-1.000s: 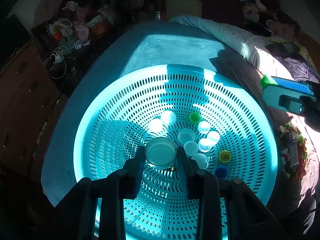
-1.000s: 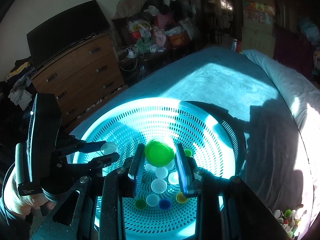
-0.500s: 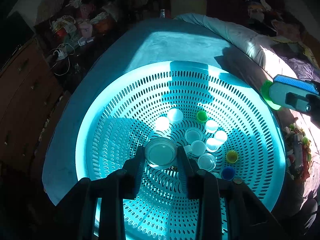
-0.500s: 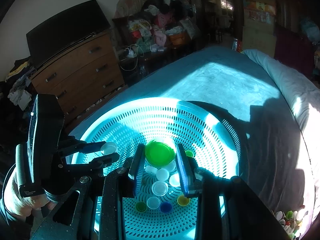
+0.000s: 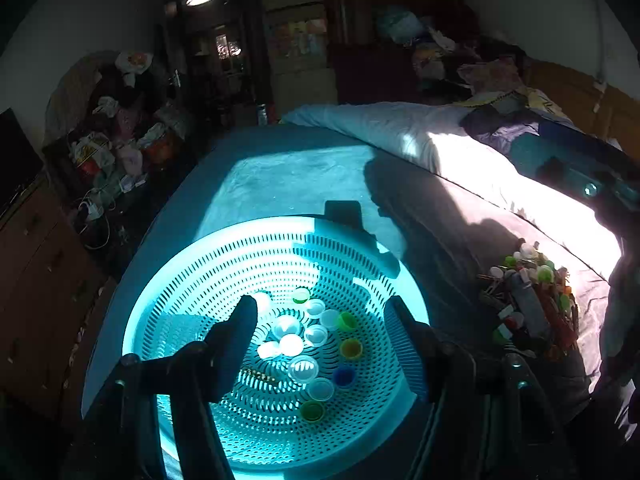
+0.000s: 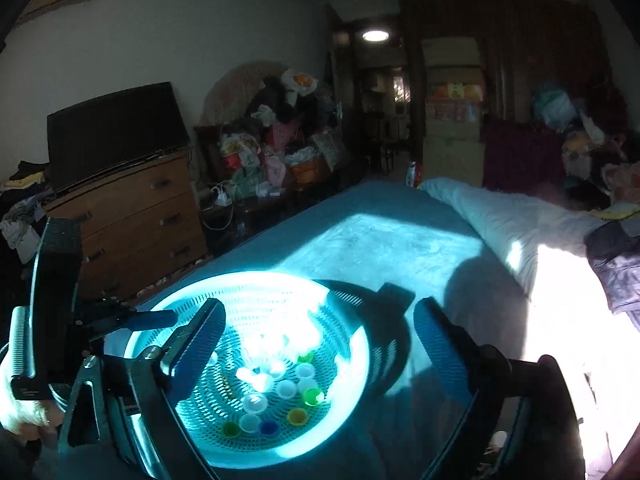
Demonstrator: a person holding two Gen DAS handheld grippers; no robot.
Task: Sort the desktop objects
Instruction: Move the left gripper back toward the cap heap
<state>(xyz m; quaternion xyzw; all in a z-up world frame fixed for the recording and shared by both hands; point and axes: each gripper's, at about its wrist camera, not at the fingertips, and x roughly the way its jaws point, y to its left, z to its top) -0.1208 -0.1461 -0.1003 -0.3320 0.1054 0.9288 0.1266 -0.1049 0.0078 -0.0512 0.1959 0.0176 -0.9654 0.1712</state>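
Both claws, left gripper (image 5: 320,312) and right gripper (image 6: 318,320), are opening with nothing between them; bottle caps (image 5: 304,344) lie in the blue basket (image 5: 224,264) at 6 o'clock, below them.

Left gripper (image 5: 320,316) above perforated basket (image 5: 168,300), jaws opening, nothing between them. Bottle caps (image 5: 304,344) lie at basket centre.

My basket (image 5: 168,300) sits on the near end of the bed (image 5: 288,176), caps (image 5: 304,344) clustered in its bottom. A clutter pile (image 5: 528,300) lies to its right (dresser (image 6: 132,216) far left).
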